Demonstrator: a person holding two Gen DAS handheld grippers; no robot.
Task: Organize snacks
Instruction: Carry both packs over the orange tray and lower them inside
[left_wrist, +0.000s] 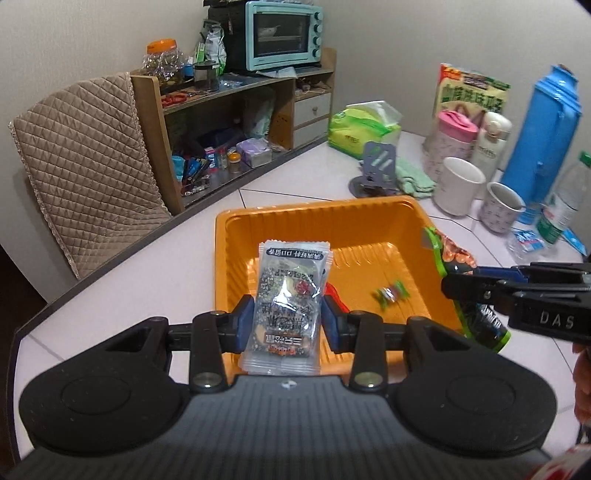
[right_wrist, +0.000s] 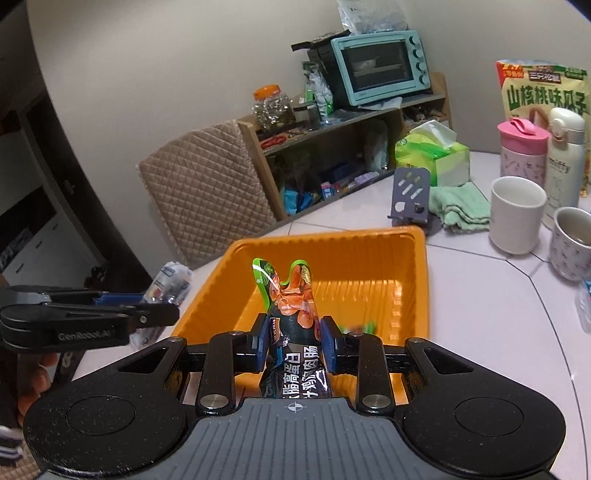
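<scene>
The clear silver-printed snack packet (left_wrist: 284, 302) is pinched between the blue pads of the left gripper (left_wrist: 286, 317) over the near rim of the orange tray (left_wrist: 314, 218), while the right gripper (right_wrist: 291, 345) is clamped on a dark sausage packet (right_wrist: 290, 325) with a green-edged top, also above the tray. Each is best carried past the rim, lowered close to the ribbed floor and released flat, clear of the small green-wrapped candy (left_wrist: 391, 293) (already inside). The tray sits on a white tiled table (left_wrist: 147, 266) crowded with mugs and flasks, a shelf with a teal oven (left_wrist: 284, 35) behind.

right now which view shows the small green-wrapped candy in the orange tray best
Left wrist view: the small green-wrapped candy lies unobstructed, though blurred, on the orange plastic tray floor. Right wrist view shows only a green sliver beside its gripper finger.
</scene>
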